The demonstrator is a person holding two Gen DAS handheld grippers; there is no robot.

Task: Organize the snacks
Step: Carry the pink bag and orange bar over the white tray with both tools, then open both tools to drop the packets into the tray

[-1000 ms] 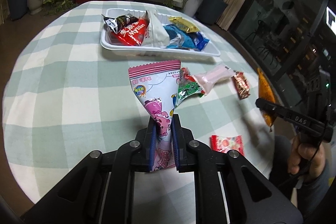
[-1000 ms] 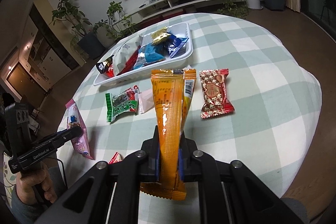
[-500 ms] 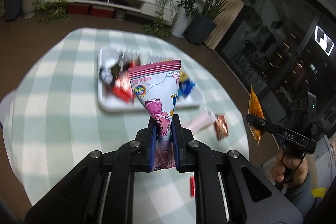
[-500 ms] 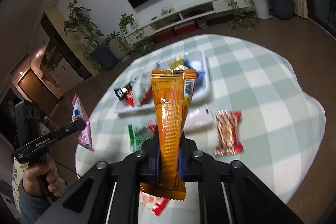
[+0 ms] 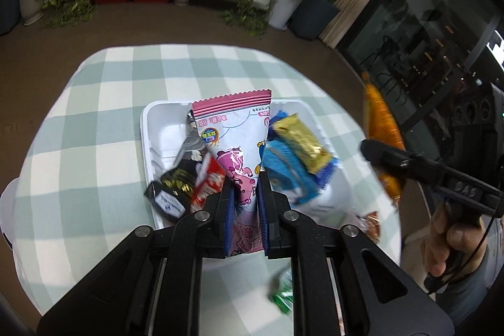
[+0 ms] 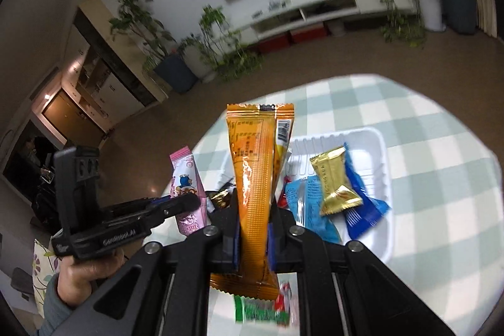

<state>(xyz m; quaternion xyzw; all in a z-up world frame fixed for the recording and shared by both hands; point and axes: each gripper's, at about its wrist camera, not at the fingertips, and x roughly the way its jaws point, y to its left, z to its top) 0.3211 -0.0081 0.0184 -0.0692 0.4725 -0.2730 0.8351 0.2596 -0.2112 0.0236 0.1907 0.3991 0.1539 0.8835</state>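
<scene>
Both held snacks now hang over the white plastic tray (image 5: 148,128) instead of the checked tablecloth, the left gripper (image 5: 245,197) clamping the pink cartoon-printed pouch (image 5: 234,134) and the right gripper (image 6: 253,229) the orange foil packet (image 6: 252,178), so releasing onto piled wrappers could slide either over the rim.

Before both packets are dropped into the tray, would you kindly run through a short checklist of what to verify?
1. Left gripper shut on the pink packet: ok.
2. Right gripper shut on the orange packet: ok.
3. Pink packet over the white tray: ok in the left wrist view.
4. Orange packet over the tray: cannot tell; it appears near the tray's left end.
5. Bare space in the tray: ok, at its far left corner.
6. Snacks left on the table: not ok; a green packet lies outside.
</scene>
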